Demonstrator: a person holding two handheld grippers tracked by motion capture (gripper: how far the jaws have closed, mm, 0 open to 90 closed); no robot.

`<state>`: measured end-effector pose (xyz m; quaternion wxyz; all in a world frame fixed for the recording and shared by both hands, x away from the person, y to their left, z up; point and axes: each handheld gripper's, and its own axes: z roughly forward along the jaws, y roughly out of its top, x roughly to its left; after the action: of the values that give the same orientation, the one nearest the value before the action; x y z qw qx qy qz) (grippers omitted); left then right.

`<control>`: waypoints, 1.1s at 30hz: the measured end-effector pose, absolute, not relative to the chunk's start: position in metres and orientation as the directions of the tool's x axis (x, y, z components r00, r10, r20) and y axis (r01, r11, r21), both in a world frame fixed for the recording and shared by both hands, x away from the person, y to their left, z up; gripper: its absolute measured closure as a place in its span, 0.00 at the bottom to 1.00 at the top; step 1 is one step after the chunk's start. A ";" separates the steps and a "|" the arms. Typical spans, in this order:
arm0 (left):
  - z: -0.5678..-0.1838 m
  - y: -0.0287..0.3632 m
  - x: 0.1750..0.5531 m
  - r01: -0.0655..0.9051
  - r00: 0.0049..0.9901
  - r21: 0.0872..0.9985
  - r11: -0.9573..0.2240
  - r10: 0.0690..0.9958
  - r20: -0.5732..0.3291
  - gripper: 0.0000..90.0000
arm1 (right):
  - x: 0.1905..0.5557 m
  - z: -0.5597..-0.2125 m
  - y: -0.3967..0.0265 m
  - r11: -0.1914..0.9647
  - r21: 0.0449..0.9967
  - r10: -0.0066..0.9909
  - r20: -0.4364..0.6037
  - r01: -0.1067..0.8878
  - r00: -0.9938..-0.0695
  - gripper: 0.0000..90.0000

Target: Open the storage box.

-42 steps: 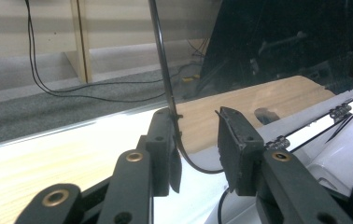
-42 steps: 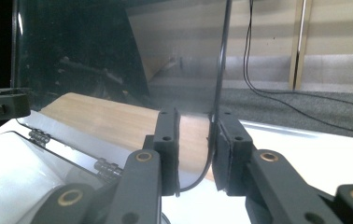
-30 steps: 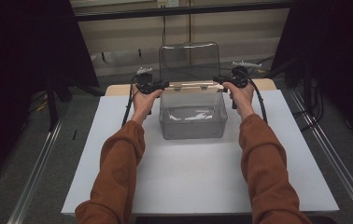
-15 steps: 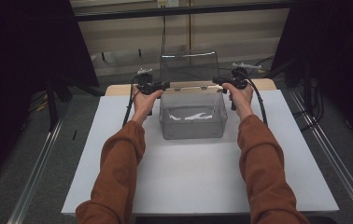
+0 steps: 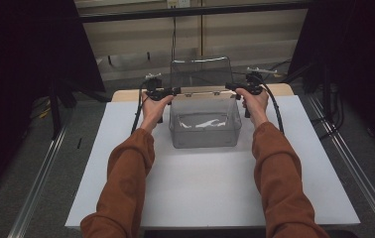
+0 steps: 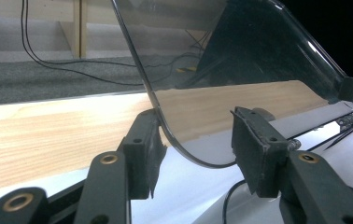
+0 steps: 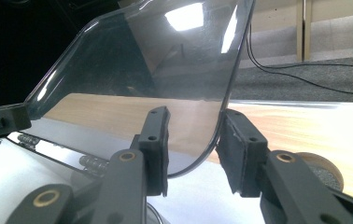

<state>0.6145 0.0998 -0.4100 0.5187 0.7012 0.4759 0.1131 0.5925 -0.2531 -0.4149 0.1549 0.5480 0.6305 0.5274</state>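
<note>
A clear plastic box point(image 5: 205, 130) stands at the back of the white board, its hinged lid point(image 5: 200, 74) raised upright. My left gripper point(image 5: 175, 91) is at the lid's left edge and my right gripper point(image 5: 227, 87) at its right edge. In the left gripper view the lid's rounded corner point(image 6: 240, 56) lies between the jaws of the left gripper point(image 6: 198, 135). It touches one pad point(image 6: 142, 140) and stands clear of the other; these jaws have just been opening. In the right gripper view the lid point(image 7: 156, 65) leans on one pad point(image 7: 240, 140) of the right gripper point(image 7: 198, 130), apart from the other.
The white board point(image 5: 200, 193) covers a wooden table point(image 5: 121, 94) whose far strip shows behind the box. Metal rails point(image 5: 354, 173) run along both sides. Cables lie on the floor beyond. Something pale lies in the box's bottom.
The lid's top edge has dropped a little in the high view, as it leaned further back. Both hands stayed where they were.
</note>
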 end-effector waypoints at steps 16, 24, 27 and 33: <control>-0.411 0.100 0.615 0.562 0.513 0.827 0.011 0.779 -0.360 0.57 | 0.593 -0.415 -0.254 -0.172 0.819 0.847 0.406 0.548 -0.342 0.70; -0.412 0.101 0.615 0.566 0.507 0.824 0.014 0.783 -0.361 0.56 | 0.593 -0.416 -0.255 -0.176 0.816 0.843 0.414 0.551 -0.344 0.69; -0.412 0.101 0.616 0.569 0.503 0.822 0.014 0.785 -0.361 0.53 | 0.593 -0.417 -0.255 -0.173 0.812 0.844 0.414 0.558 -0.342 0.66; -0.414 0.100 0.616 0.578 0.521 0.816 0.012 0.764 -0.381 0.45 | 0.594 -0.419 -0.254 -0.145 0.824 0.870 0.370 0.548 -0.327 0.65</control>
<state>0.6158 0.1004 -0.4138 0.5238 0.6972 0.4814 0.0886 0.5939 -0.2545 -0.4195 0.1573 0.5585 0.6347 0.5104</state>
